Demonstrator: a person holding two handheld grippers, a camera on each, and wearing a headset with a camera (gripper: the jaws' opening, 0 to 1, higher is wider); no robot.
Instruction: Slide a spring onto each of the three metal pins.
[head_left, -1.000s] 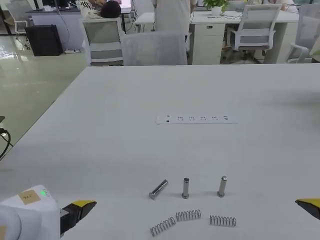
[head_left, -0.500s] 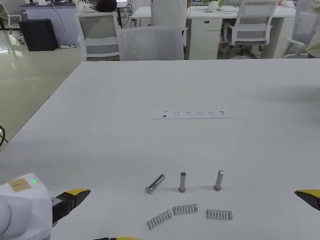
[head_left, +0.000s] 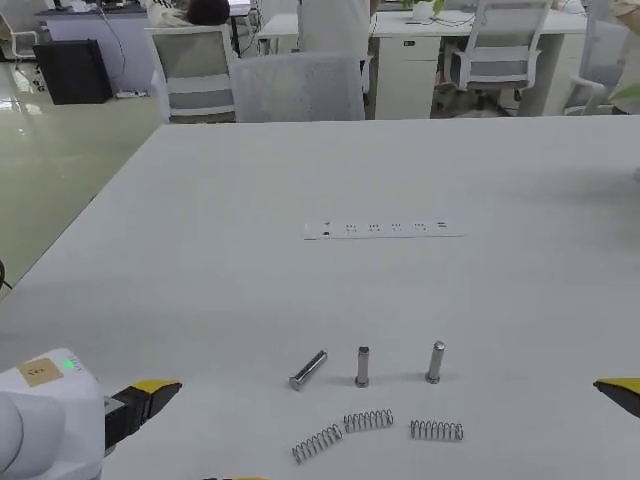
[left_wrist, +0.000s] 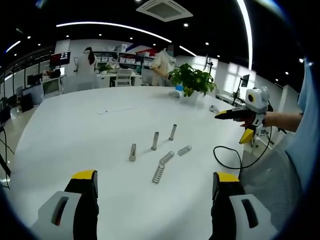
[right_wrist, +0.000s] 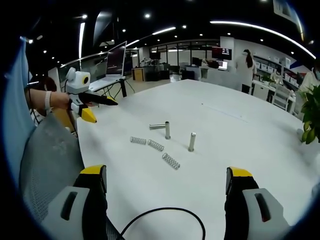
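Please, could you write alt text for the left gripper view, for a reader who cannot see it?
Three metal pins and three loose springs sit grouped on a white table, no spring on a pin. The left gripper shows open, yellow-tipped jaws at the bottom; the right gripper, also open, is at the right.

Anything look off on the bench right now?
Yes: the left pin lies on its side, while the middle pin and right pin stand upright. The three springs lie loose, none fitted.
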